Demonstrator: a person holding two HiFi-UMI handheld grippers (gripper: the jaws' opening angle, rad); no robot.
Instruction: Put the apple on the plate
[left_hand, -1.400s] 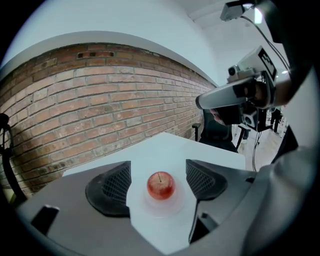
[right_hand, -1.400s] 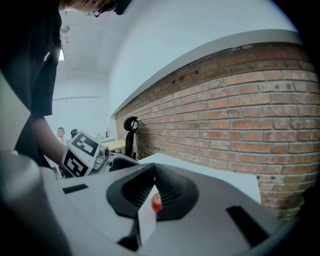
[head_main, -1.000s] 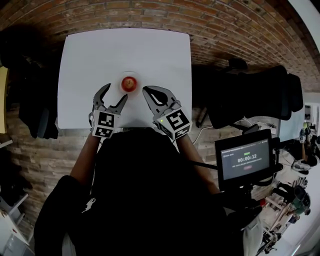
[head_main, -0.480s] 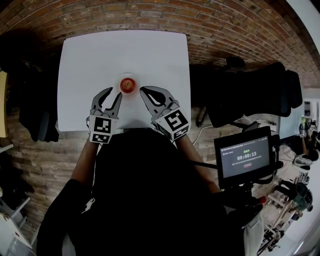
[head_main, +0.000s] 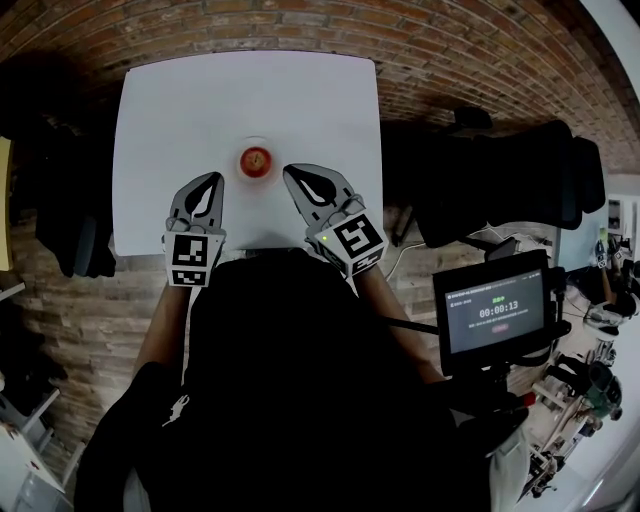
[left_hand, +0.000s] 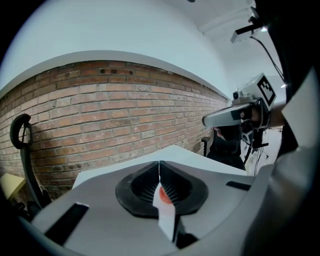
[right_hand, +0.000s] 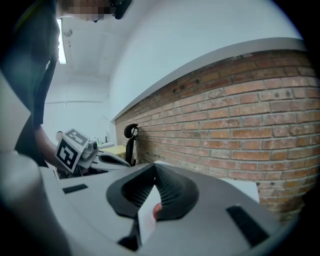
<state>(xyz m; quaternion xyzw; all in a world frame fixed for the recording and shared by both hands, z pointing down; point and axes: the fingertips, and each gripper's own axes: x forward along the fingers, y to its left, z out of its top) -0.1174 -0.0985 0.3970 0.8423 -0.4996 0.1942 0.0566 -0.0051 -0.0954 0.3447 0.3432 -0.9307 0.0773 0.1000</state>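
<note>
In the head view, the apple is found on the plate near the middle of the table's near edge. It lies ahead of and between the left gripper and the right gripper, the right being judged slightly nearer. In the left gripper view, the jaws, just closing, are seen clenched on nothing, with the apple glimpsed straight beyond them. In the right gripper view, the jaws are likewise pressed together and empty, with the apple just ahead.

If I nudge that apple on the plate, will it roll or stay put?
The apple looks round, so a sideways nudge would probably set it rolling; the small plate under it seems too shallow to stop it reliably. It looks like a firm whole fruit, so a squeeze should not deform it, though smooth skin may slip.
</note>
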